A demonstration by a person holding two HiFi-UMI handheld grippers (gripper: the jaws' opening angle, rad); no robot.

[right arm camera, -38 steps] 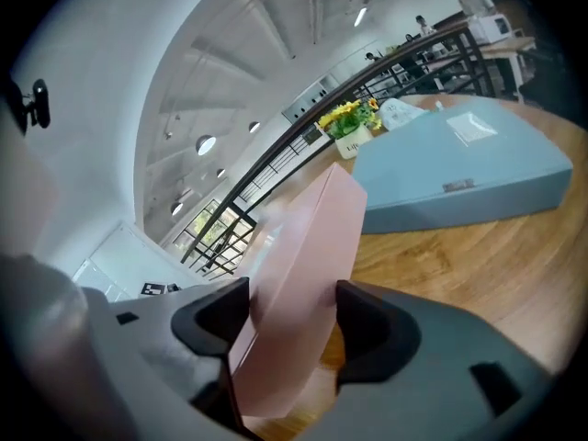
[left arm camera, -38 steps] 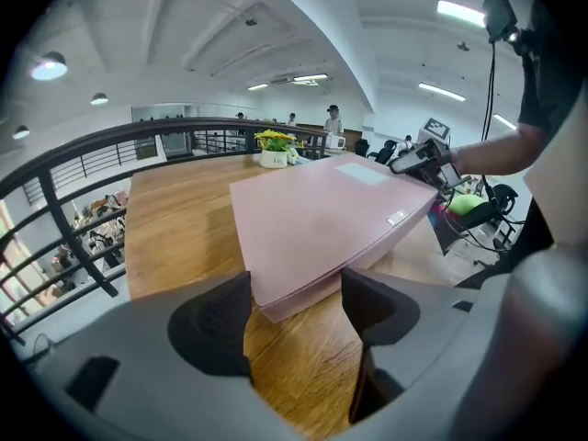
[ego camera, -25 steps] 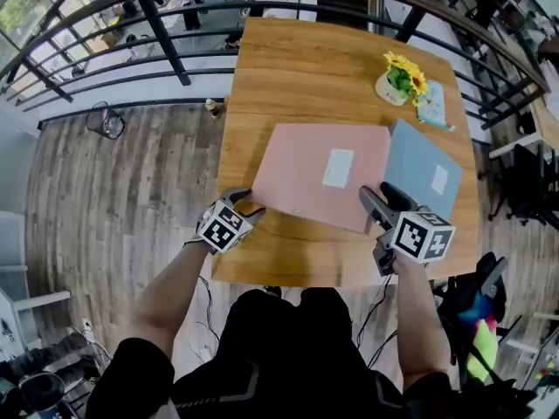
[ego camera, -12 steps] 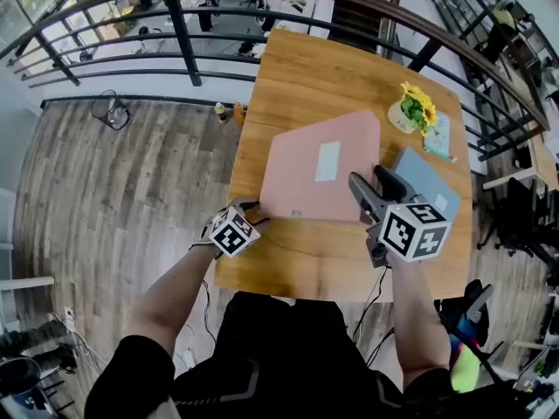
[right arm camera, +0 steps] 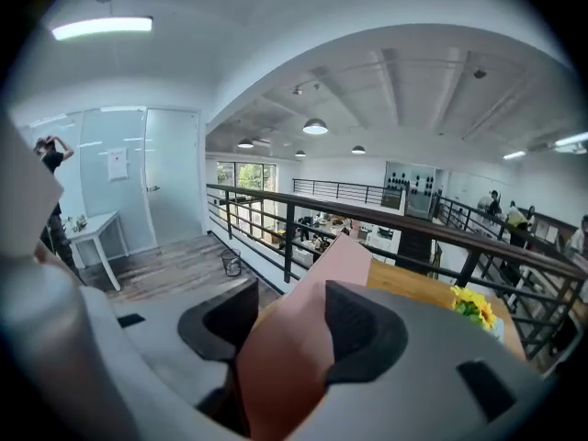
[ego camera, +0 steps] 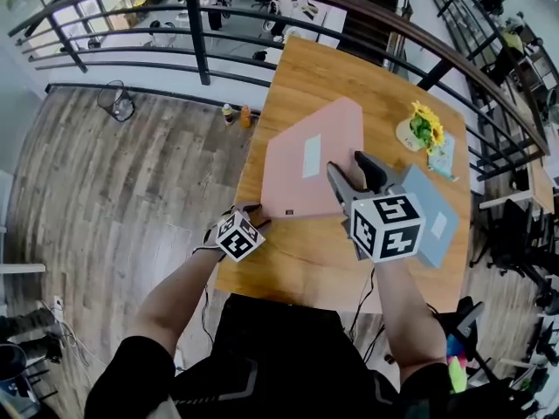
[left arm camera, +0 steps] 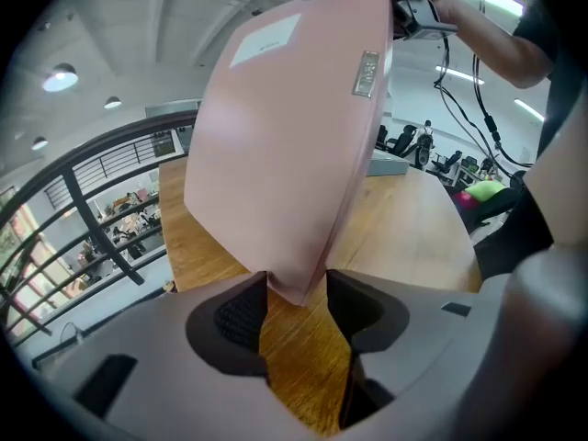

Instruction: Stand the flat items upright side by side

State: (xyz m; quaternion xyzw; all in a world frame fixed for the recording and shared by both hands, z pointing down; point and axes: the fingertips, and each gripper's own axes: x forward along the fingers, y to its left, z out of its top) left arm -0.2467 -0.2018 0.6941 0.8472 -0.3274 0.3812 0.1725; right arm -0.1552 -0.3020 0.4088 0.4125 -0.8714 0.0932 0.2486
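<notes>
Now left gripper [ego camera: 251,211] low at corner, right gripper [ego camera: 351,175] higher; both, just closing, clamp tilted pink folder [ego camera: 297,186]

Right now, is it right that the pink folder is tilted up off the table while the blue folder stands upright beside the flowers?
Not quite: the blue folder lies flat on the table beside the flowers, not upright; the head view shows it. The pink folder is tilted up.
</notes>
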